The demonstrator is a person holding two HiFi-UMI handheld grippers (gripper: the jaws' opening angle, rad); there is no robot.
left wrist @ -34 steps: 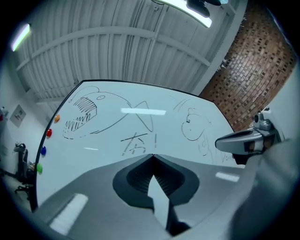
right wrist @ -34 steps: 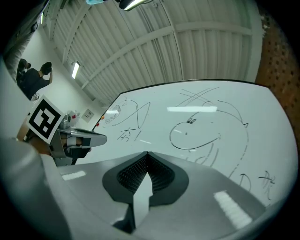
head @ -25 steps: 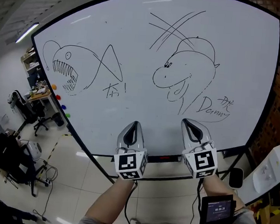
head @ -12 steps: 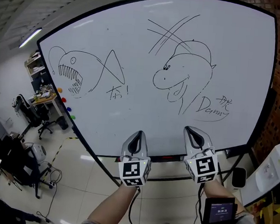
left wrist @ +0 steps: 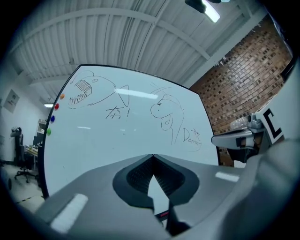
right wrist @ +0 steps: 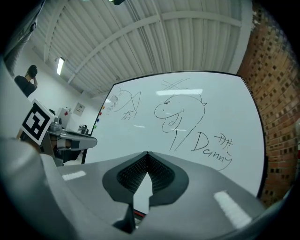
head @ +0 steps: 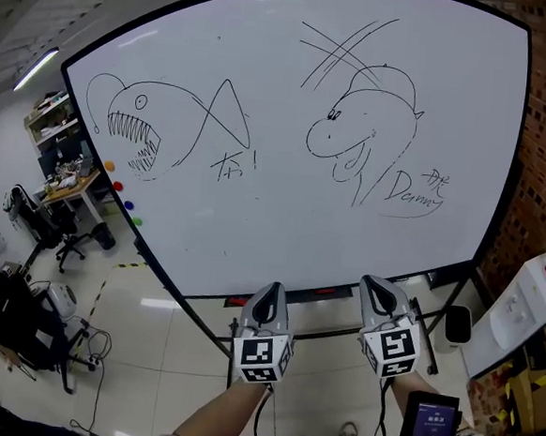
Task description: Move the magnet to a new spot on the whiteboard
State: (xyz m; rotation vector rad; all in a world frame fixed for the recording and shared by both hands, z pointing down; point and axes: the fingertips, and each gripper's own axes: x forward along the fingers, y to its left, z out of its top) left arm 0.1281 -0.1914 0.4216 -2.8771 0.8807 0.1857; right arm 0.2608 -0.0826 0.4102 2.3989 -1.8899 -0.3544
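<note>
The left tool (head: 269, 295) and right tool (head: 381, 290) are both closed and empty, near the whiteboard's (head: 254, 225) lower edge. Four coloured magnets (head: 117, 186) sit in a column at its left edge, well apart from both tools.

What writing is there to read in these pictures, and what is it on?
"Danny": handwritten on the whiteboard, beside the dinosaur sketch.
Illegible: the small scrawl above it.
Unclear characters ending in "!": beside the fish sketch.
Too small to read: the small screen by the person's right wrist.
No words, only square markers: left hand-held gripper, right hand-held gripper.
</note>
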